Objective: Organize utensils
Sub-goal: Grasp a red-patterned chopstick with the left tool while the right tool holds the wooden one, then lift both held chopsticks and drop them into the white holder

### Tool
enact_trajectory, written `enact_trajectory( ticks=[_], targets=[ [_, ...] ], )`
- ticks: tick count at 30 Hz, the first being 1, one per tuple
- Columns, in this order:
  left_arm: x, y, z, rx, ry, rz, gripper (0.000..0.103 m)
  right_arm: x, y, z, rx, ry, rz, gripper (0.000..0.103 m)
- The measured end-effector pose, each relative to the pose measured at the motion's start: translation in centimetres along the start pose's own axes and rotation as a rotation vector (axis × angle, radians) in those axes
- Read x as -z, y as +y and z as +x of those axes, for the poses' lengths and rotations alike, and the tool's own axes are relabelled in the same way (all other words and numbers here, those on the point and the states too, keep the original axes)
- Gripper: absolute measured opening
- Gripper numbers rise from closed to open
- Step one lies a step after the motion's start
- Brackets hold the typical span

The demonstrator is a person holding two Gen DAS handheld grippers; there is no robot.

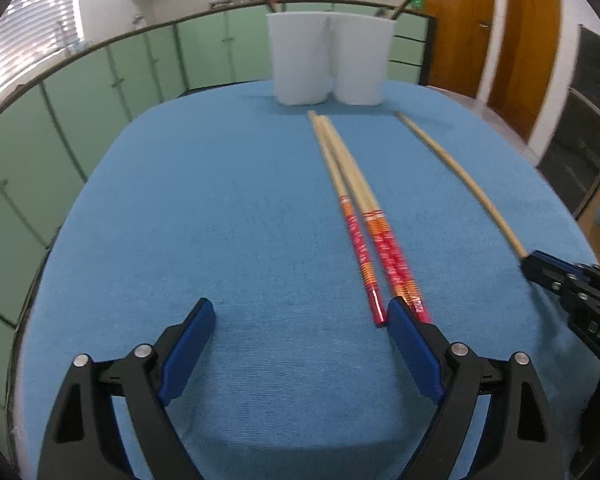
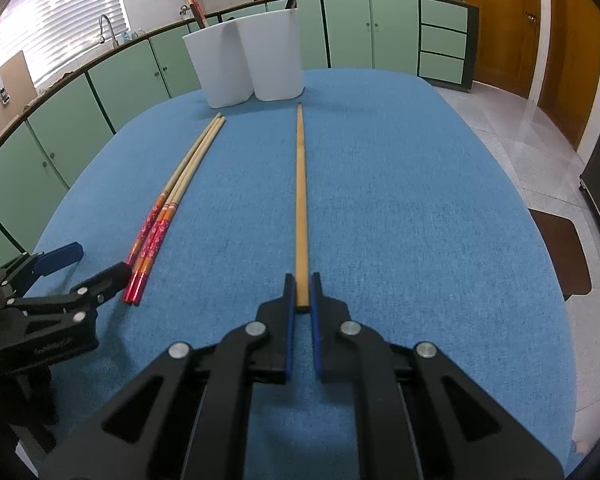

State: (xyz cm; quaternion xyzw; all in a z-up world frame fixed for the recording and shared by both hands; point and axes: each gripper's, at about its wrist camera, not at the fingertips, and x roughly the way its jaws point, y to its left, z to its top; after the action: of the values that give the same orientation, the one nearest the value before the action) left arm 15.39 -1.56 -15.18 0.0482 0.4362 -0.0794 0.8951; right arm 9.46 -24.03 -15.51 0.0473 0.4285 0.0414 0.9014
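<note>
Right wrist view: blue table (image 2: pixel 420 200) fills the frame, with two white cups (image 2: pixel 244 64) at upper centre. Right gripper (image 2: pixel 302 292), low centre, is closed on the near end of the plain chopstick (image 2: pixel 300 184). At lower left, the left gripper (image 1: pixel 300 320) stands wide open and empty, red chopsticks (image 1: pixel 374 248) touching its right finger.

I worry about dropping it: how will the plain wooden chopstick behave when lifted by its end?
The plain chopstick looks stiff and light, so it likely stays straight. The right hand-held gripper pinches only its near end, so the far tip may sag or pivot. Its smooth, rounded shaft could slip or roll.
</note>
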Motion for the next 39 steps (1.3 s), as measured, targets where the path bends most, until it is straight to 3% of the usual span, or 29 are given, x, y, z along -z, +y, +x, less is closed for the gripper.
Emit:
enact_trajectory(
  ticks=[4,8,18,21,28,39],
  targets=[
    [0.1,1.2,-0.4,0.006,-0.014,-0.057,0.08,0.0,0.3,0.0,-0.007,0.001,-0.02,0.012],
    [0.0,1.0,-0.5,0.007,-0.02,-0.05,0.065,0.1,0.4,-0.1,-0.011,0.004,-0.034,0.014],
    [-0.4,-1.1,-0.4,0.06,-0.029,-0.015,0.007,0.1,0.3,0.0,-0.004,0.006,-0.043,0.014],
    [-0.3,-1.2,-0.4,0.062,-0.03,-0.011,0.006,0.0,0.1,0.0,-0.008,0.005,-0.027,0.007],
    [-0.4,-0.7,-1.6,0.07,-0.059,-0.032,0.006,0.0,-0.6,-0.5,-0.044,-0.017,0.009,0.006],
    [-4.1,0.7,-8.7,0.063,-0.238,-0.015,0.006,-3.2,-0.8,-5.5,-0.021,-0.144,-0.037,0.006]
  ],
)
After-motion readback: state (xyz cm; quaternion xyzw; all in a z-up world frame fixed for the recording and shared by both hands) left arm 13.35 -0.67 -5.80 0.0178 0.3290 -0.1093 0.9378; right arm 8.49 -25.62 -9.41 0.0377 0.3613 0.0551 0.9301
